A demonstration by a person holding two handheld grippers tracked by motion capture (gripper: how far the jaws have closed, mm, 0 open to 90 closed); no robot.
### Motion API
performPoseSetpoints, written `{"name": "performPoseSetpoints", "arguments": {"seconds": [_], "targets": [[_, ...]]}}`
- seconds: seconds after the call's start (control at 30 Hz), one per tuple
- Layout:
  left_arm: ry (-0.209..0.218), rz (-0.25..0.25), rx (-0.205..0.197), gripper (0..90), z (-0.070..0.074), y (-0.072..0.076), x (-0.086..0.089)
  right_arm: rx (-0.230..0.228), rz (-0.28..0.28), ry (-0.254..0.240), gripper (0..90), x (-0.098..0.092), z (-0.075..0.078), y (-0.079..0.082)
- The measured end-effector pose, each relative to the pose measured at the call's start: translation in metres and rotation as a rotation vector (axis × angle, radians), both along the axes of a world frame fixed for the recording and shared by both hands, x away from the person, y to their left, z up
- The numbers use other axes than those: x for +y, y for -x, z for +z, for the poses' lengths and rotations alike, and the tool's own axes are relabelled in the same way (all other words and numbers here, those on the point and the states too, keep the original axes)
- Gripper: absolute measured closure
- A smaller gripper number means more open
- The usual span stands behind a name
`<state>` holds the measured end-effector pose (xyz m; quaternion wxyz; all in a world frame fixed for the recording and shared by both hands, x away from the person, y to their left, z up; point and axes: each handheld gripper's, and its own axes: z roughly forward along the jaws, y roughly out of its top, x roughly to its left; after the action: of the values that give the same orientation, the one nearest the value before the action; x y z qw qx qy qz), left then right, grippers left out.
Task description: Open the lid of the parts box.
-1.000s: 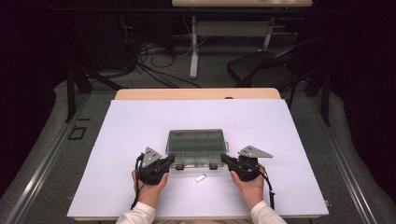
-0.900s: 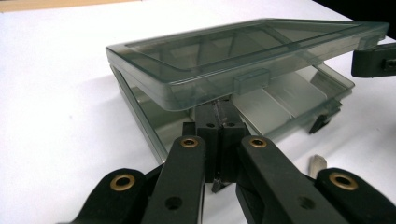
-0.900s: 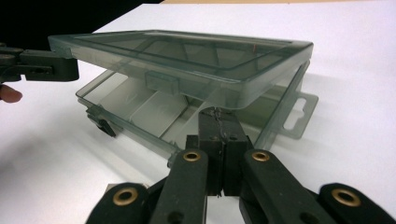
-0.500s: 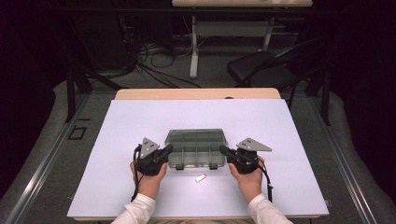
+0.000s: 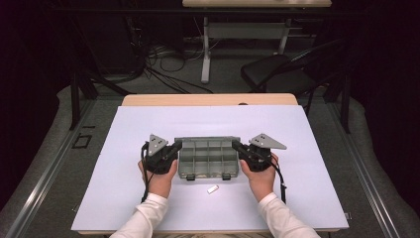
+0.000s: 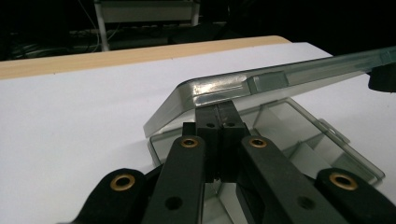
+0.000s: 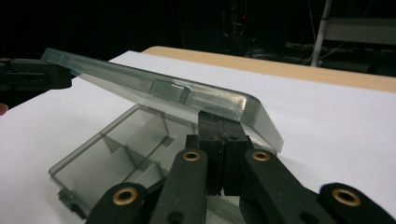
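Note:
A smoky clear compartment box (image 5: pixel 208 159) lies on the white sheet in front of the person. Its lid (image 6: pixel 261 84) is raised at the near edge and slants over the open base (image 6: pixel 299 140). My left gripper (image 5: pixel 174 148) is at the box's left front corner, jaws shut together, tips (image 6: pixel 218 109) pressed under the lid's corner. At the right front corner my right gripper (image 5: pixel 236 147) is likewise shut, its tips (image 7: pixel 219 121) under the lid (image 7: pixel 154 86) above the divided base (image 7: pixel 116 149). Nothing is pinched between either pair of jaws.
A small white piece (image 5: pixel 212 189) lies on the sheet just in front of the box. The white sheet (image 5: pixel 148 124) covers a wooden table (image 5: pixel 208 99). Behind the table stand a dark chair (image 5: pixel 277 74), cables and desk legs.
Both hands have risen and the lid's near edge has come up with them, exposing the compartments. The box base stays in place.

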<state>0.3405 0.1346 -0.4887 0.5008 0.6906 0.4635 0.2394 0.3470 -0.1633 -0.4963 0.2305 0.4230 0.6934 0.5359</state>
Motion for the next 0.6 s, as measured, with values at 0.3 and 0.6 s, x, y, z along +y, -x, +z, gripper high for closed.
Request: {"name": "performPoseSetpoints", "arguments": {"seconds": [0.3, 0.6], "targets": [[0.016, 0.022, -0.014, 90.0, 0.005, -0.011, -0.002, -0.026, -0.017, -0.002, 90.0, 0.002, 0.004, -0.011], [0.017, 0.024, -0.025, 90.0, 0.008, -0.021, -0.003, -0.033, -0.042, -0.022, 90.0, 0.004, 0.01, -0.023]]}}
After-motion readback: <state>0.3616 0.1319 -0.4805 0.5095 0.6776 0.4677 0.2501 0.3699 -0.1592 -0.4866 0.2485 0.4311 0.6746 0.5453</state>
